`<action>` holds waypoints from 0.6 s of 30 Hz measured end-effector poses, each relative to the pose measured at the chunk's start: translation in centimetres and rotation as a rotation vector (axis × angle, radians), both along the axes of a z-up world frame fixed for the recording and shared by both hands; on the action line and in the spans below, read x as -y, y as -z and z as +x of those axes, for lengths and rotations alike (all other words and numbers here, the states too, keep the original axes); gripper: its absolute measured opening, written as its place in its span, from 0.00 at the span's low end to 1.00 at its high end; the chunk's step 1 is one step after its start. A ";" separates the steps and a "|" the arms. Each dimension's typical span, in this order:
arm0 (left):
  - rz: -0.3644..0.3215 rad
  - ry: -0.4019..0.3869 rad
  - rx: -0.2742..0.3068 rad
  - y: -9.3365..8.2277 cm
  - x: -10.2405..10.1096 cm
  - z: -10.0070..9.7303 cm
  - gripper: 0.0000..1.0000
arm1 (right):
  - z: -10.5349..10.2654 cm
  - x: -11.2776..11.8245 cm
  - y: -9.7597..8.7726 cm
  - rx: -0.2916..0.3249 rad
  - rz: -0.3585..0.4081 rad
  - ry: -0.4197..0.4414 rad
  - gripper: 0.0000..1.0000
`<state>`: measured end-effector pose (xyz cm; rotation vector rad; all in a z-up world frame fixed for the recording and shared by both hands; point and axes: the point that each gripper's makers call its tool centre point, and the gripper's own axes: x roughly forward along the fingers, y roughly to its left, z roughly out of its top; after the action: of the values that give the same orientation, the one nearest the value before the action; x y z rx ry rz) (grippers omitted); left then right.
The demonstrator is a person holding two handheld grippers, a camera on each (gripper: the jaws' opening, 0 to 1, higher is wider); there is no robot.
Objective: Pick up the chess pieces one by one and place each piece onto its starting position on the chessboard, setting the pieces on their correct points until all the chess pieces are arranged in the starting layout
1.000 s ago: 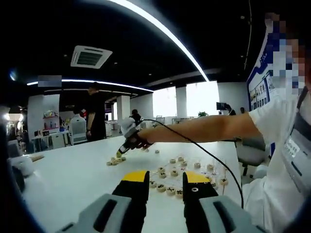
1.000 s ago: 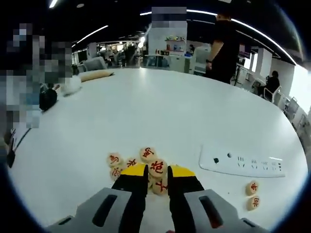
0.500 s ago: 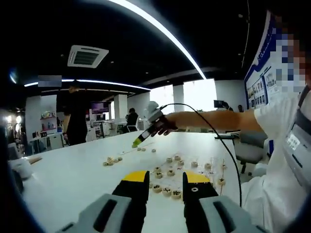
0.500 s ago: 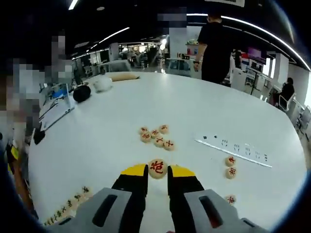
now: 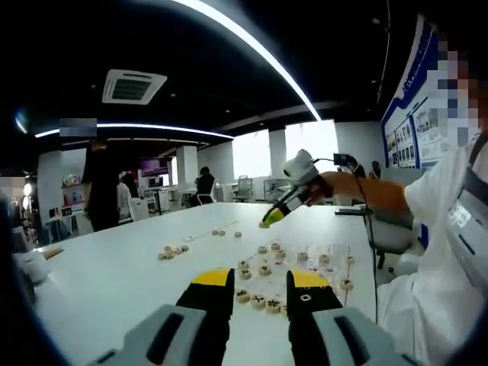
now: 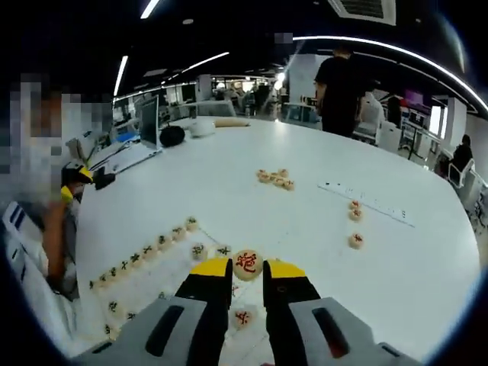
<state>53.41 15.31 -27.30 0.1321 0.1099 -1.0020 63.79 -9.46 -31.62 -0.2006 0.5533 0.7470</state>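
My right gripper (image 6: 248,273) is shut on a round wooden piece with a red character (image 6: 248,262), held above the near part of the chessboard sheet (image 6: 179,284). A row of dark-lettered pieces (image 6: 145,256) runs along the board's left edge. Loose red pieces (image 6: 275,178) lie in a cluster farther out. In the left gripper view, the right gripper (image 5: 268,221) hangs over the board (image 5: 324,258) with the piece at its tip. My left gripper (image 5: 261,284) is open and holds nothing, low over the table with board pieces (image 5: 259,300) just beyond its tips.
A white power strip (image 6: 367,203) lies on the table at the right, with three stray red pieces (image 6: 354,210) around it. A laptop (image 6: 137,149) and dark and white objects (image 6: 187,131) sit at the far side. A person in black (image 6: 341,84) stands beyond the table.
My right gripper closed on the red piece at the loose cluster, lifted it and carried it back over the board. The left gripper stayed open and still. The person in black walked along the table.
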 end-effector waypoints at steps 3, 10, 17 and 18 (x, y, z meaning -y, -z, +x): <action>-0.002 0.004 0.002 0.0 0.0 -0.1 0.29 | -1.4 1.2 -0.2 -0.004 0.012 -0.018 0.18; -0.016 0.028 0.003 -0.3 0.4 -0.5 0.29 | -7.9 2.7 2.8 -0.026 -0.021 -0.027 0.18; -0.016 0.042 0.000 -0.3 0.8 -0.7 0.29 | -11.8 4.9 5.0 -0.039 -0.044 -0.003 0.18; -0.014 0.043 0.000 -0.2 0.8 -0.8 0.29 | -12.6 5.3 5.4 -0.040 -0.066 -0.014 0.18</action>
<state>52.63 14.50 -27.07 0.1223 0.1004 -1.0454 51.20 -14.80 -36.99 -0.2513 0.6153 0.7483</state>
